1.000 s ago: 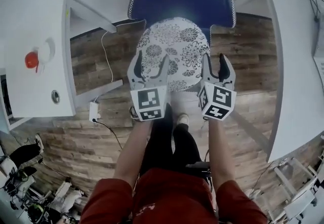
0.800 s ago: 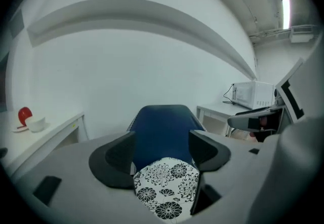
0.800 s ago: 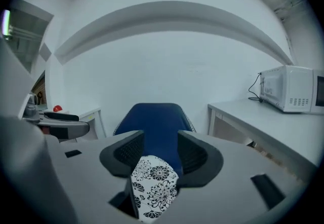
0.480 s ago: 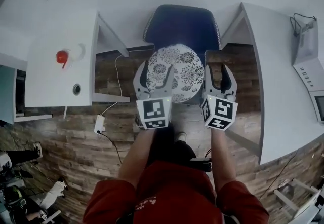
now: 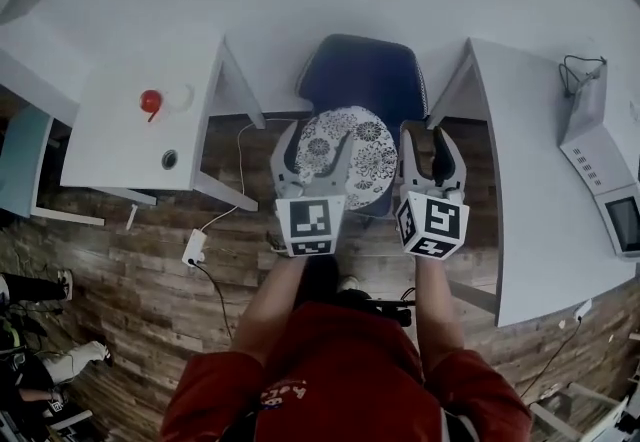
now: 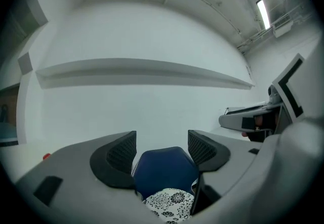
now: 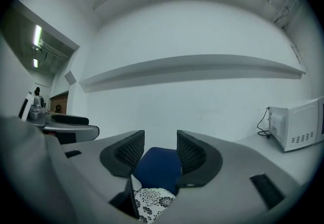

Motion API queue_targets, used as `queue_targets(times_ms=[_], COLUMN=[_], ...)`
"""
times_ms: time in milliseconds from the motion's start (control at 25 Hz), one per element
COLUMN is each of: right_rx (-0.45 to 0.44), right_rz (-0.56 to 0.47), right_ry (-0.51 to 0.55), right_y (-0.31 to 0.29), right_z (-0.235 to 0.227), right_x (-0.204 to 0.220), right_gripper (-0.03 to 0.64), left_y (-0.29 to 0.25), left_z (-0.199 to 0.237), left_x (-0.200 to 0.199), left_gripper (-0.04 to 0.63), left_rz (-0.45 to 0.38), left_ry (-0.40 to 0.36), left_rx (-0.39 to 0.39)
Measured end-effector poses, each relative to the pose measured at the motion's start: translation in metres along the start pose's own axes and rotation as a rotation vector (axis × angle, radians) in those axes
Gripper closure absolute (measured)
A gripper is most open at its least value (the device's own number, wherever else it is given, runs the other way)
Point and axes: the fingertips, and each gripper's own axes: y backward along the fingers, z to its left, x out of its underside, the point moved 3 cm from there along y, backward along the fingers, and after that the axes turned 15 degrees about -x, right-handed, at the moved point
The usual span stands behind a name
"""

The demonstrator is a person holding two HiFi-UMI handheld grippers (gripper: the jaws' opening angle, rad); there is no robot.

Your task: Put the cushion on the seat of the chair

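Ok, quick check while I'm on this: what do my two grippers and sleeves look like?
The left gripper and right gripper are both light grey, each with two curved fingers lined with black ribbed pads. Each carries a white cube printed with black square markers. The person wears red sleeves; the forearms are bare.

Left gripper [image 6: 162,148] jaws stand apart, gripping nothing. Seen through the gap: dark blue padded chair backrest [image 6: 164,173], with the white round cushion with black floral print [image 6: 169,203] just below it at the frame's bottom. Long grey wall shelf [image 6: 142,71] above. Right gripper [image 6: 251,121] at right edge. Small red object [image 6: 46,156] far left.
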Motion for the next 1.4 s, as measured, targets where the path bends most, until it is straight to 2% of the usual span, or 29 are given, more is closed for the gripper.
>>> queue_targets(times_ms=[160, 280, 400, 520, 600, 1040, 1400], right_rx=[-0.025, -0.05, -0.072, -0.077, -0.074, -0.058, -0.05], right_rz=[-0.031, -0.052, -0.078, -0.097, -0.103, -0.104, -0.097], right_ry=[0.041, 0.033, -0.007, 0.001, 0.025, 0.082, 0.082], right_y=[0.012, 0.02, 0.028, 0.033, 0.034, 0.045, 0.04], right_z=[0.011, 0.017, 0.021, 0.028, 0.03, 0.041, 0.039], right_x=[-0.02, -0.029, -0.035, -0.042, -0.047, -0.054, -0.054], right_gripper=[0.408, 0.414, 0.48, 0.547, 0.566, 0.583, 0.584], left_y=[0.015, 0.025, 0.034, 0.04, 0.039, 0.05, 0.046], left_z=[-0.002, -0.003, -0.002, 0.004, 0.006, 0.009, 0.016], left_x=[-0.018, -0.028, -0.035, -0.039, -0.041, -0.053, -0.053], left_gripper=[0.277, 0.36, 0.409, 0.529, 0.547, 0.563, 0.563], left_rz=[-0.034, -0.052, -0.069, -0.069, -0.067, -0.122, -0.124], left_ry=[0.017, 0.013, 0.01, 0.011, 0.011, 0.036, 0.039], left_rx=[0.002, 0.004, -0.003, -0.028, -0.03, -0.017, -0.027])
